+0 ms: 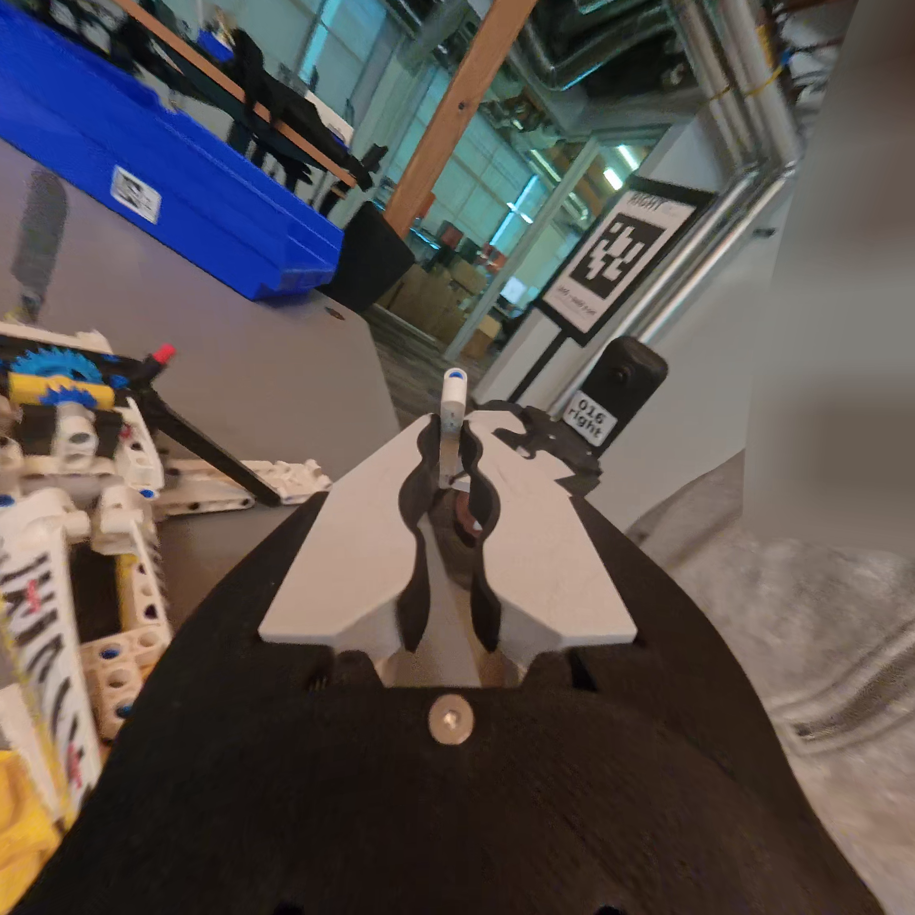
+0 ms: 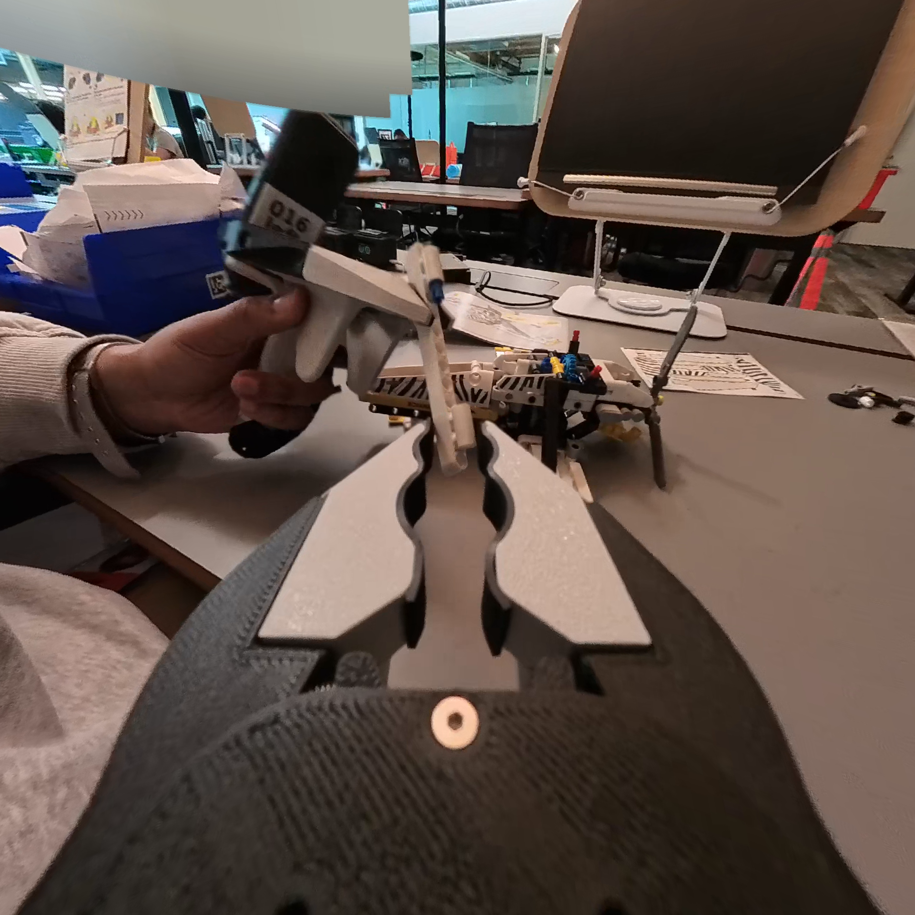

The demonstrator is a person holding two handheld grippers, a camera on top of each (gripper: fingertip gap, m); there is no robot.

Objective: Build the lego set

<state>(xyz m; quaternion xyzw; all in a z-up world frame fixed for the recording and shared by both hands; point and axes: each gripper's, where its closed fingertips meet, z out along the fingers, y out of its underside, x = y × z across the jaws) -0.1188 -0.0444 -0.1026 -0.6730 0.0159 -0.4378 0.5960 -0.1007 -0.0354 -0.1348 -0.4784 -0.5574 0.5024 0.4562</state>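
Pale grey fingers (image 2: 544, 539), black ribbed body, grey sleeve (image 2: 34, 386)

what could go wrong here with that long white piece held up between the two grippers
1. The left gripper pinches the white beam only along a thin edge, so it may twist or slip.
2. The right gripper looks open around the beam's lower end; closing off-centre could knock it loose.
3. The beam hangs right above the striped model on the table, so a dropped piece could hit it or bounce off.
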